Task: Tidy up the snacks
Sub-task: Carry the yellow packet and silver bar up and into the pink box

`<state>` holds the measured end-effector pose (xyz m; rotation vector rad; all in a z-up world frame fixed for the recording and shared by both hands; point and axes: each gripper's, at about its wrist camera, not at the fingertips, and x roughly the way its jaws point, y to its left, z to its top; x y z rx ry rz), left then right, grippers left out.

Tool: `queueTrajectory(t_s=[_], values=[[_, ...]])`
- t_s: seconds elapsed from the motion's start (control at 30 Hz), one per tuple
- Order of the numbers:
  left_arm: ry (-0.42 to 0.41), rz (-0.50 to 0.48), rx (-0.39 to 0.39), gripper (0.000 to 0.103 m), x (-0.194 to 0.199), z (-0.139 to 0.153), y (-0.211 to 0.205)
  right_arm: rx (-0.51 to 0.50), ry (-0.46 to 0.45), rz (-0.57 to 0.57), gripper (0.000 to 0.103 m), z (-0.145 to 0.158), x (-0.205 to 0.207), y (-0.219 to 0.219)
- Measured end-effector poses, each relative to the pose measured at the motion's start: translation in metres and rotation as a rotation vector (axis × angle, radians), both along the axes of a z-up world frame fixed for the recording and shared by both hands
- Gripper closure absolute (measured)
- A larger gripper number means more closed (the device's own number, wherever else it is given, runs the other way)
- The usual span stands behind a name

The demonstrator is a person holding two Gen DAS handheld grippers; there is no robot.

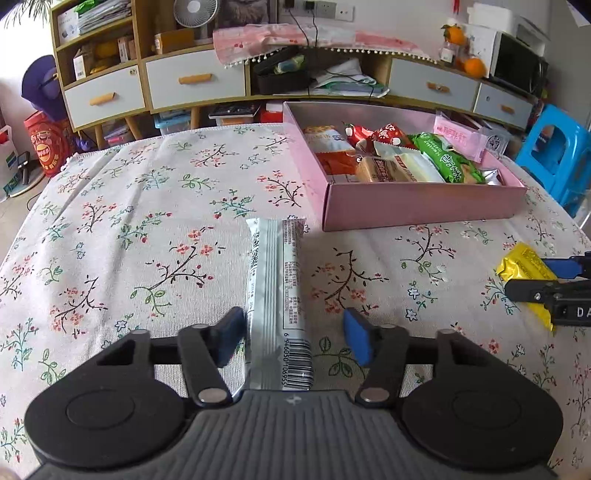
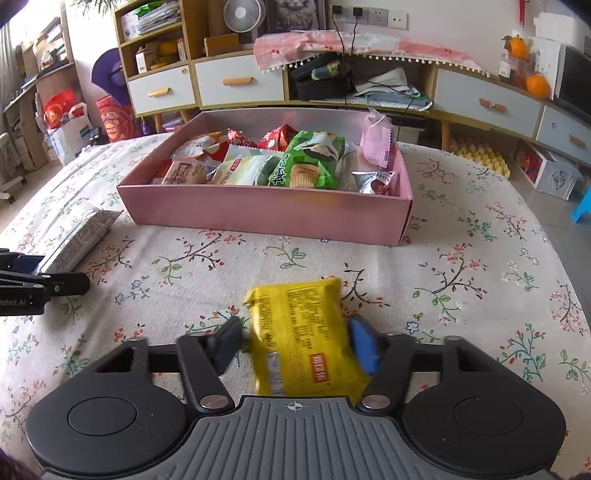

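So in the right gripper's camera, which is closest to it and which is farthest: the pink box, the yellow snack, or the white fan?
1. Yellow snack: between the right gripper fingers.
2. Pink box: ahead, mid-table.
3. White fan: on the shelf unit behind the table, upper left.

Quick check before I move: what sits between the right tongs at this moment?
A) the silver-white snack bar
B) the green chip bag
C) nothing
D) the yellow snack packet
D: the yellow snack packet lies between the fingers of the right tongs; the silver-white bar is at the left tongs, and the green bag is in the pink box.
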<state>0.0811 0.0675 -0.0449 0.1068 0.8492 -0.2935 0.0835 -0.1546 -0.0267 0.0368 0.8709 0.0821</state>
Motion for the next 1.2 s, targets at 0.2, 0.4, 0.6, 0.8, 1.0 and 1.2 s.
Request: queueTrajectory(t_s=[0.2,0.4,0.6,0.8,1.0,1.2], values=[[0.015,0.011,-0.013,0.074,0.001,0.004,0.001,0.007,0.003,0.007,0.051,0.002,0.001,0.003],[0.034,0.036,-0.033,0.075,0.001,0.007,0.003,0.035,-0.003,0.006,0.051,0.010,0.003,0.007],[0.047,0.080,-0.070,0.075,0.003,0.015,0.009,0.071,-0.029,-0.009,0.052,0.021,0.008,0.009],[0.036,0.115,-0.111,0.075,0.007,0.028,0.010,0.121,-0.052,-0.054,0.052,0.035,0.018,0.004],[0.018,0.120,-0.144,0.075,0.014,0.042,0.000,0.168,-0.094,-0.109,0.052,0.052,0.032,-0.003],[-0.004,0.109,-0.167,0.075,0.024,0.051,-0.021,0.211,-0.122,-0.175,0.052,0.060,0.050,-0.011]])
